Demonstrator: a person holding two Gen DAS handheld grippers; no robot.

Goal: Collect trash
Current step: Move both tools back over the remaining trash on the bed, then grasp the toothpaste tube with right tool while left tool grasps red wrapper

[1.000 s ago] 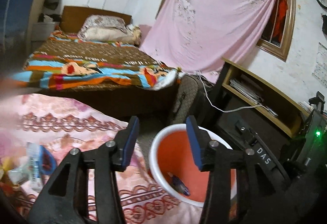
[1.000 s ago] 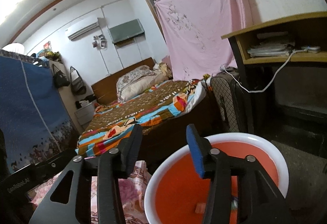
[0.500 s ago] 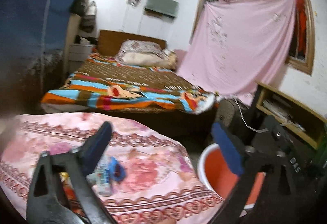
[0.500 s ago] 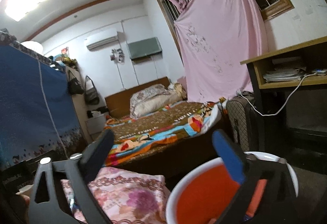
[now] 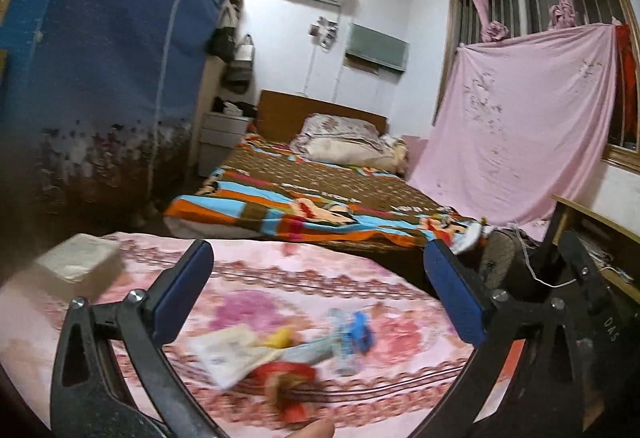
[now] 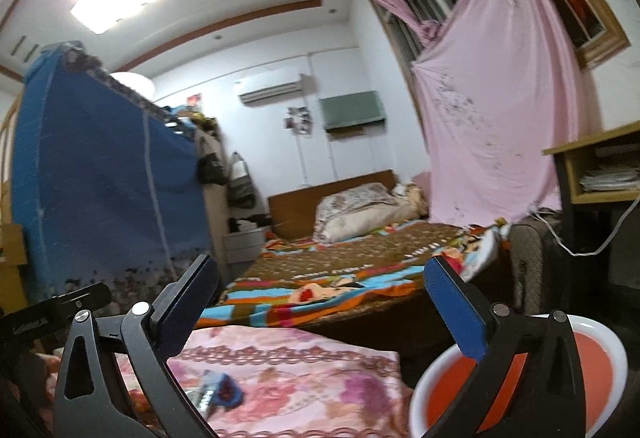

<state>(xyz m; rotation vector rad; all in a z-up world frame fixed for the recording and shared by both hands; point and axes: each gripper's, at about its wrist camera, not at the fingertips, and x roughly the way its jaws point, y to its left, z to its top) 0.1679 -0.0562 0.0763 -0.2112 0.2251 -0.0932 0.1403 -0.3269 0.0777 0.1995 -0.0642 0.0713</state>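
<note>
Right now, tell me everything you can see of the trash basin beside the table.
The trash basin is a round tub, orange inside with a thick white rim, plastic by the look of it. It stands upright and open at the lower right of the right wrist view, next to the pink floral tablecloth and lower than it. The right tongs, wide open and empty, cross in front of it and hide part of its near side. Its contents cannot be made out. In the left wrist view it is hidden.

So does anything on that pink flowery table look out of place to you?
Yes: a loose heap of wrappers and scraps lies scattered on the floral tablecloth, not in the orange bin beside the table. The picture is too blurred to name each piece.
</note>
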